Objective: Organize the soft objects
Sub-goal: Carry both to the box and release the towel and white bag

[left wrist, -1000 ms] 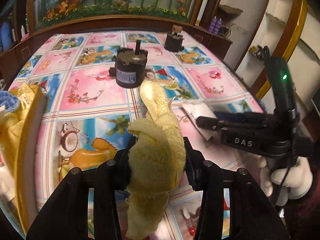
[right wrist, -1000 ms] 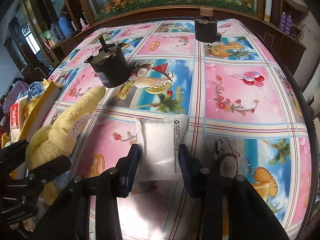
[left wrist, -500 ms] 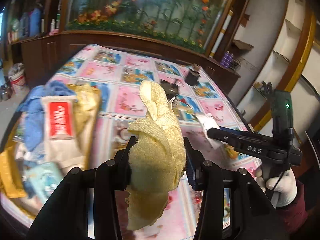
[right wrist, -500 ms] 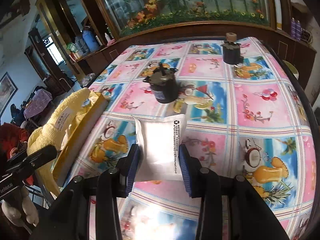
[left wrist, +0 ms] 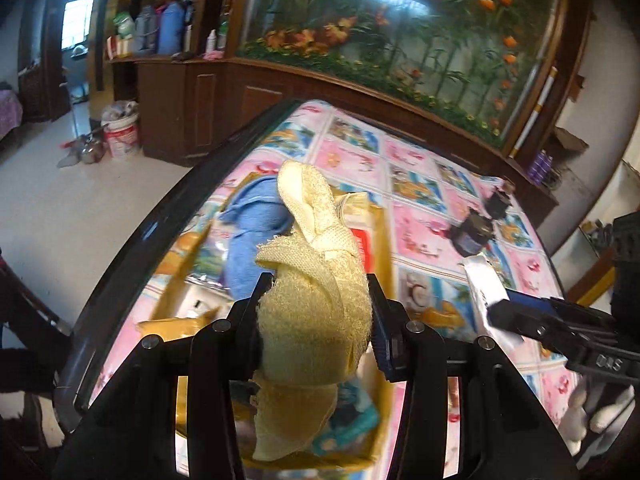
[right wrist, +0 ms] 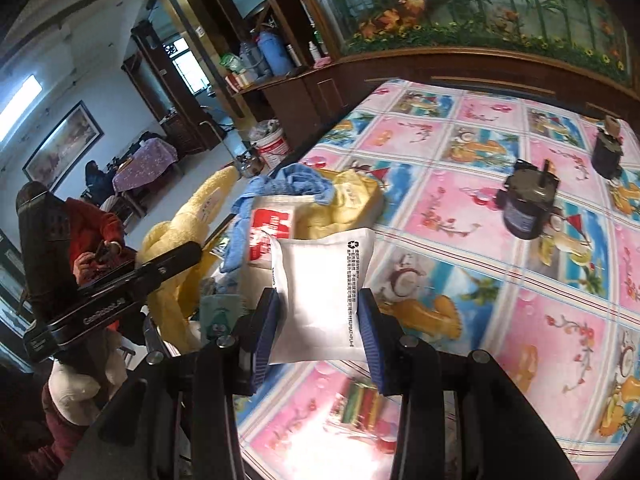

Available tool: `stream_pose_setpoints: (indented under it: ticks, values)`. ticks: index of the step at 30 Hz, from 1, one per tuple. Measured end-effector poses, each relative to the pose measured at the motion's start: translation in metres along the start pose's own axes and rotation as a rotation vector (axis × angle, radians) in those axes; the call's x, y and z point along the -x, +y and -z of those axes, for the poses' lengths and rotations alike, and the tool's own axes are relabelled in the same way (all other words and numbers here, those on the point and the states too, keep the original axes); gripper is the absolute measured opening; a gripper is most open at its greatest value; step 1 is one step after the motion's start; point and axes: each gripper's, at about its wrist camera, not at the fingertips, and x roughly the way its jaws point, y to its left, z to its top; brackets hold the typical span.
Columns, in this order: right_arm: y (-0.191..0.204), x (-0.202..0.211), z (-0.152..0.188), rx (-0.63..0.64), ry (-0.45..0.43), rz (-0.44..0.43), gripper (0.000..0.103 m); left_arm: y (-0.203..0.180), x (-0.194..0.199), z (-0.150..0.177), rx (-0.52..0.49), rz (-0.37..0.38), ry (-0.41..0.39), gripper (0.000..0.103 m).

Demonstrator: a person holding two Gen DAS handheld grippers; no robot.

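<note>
Although the yellow box (left wrist: 382, 240) at the table's edge is partly seen, much of it is covered by the yellow towel (left wrist: 316, 304), so its bottom and its contents cannot be counted fully. The towel is pinched by the left gripper (left wrist: 316, 320) and is held just above the box; its lower end hangs blurred behind the fingers. One blue cloth (left wrist: 252, 236) and one pack with a red label (right wrist: 272, 226) are seen in the box; other small things lower in it are too blurred to name. One white pouch (right wrist: 320, 300) is pinched by the right gripper (right wrist: 318, 316) and is held beside the box, over the patterned tablecloth (right wrist: 500, 320); its small print cannot be read. Two dark cylinders (right wrist: 528, 208) are placed well away from the box, on the far side of the cloth. A gloved hand (left wrist: 588, 412) is cut off at the picture's border.
</note>
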Motion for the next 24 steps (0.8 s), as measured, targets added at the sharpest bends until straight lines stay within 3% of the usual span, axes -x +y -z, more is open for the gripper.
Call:
stream_pose_setpoints:
  ticks: [9,15,21,24]
  values:
    - [0.035,-0.067,-0.017,-0.032,0.106,-0.138,0.04,0.041,-0.04,0.003,0.146,-0.002,0.07,0.044]
    - [0.03,-0.105,-0.02,-0.072,0.165,-0.128,0.039,0.049,-0.026,0.004,0.206,0.044,0.005,0.044]
    - [0.021,-0.124,-0.017,-0.09,0.186,-0.076,0.039,0.043,-0.006,0.004,0.212,0.071,-0.07,0.044]
    - [0.02,-0.125,-0.015,-0.099,0.184,-0.092,0.04,0.036,0.005,0.005,0.197,0.072,-0.106,0.044]
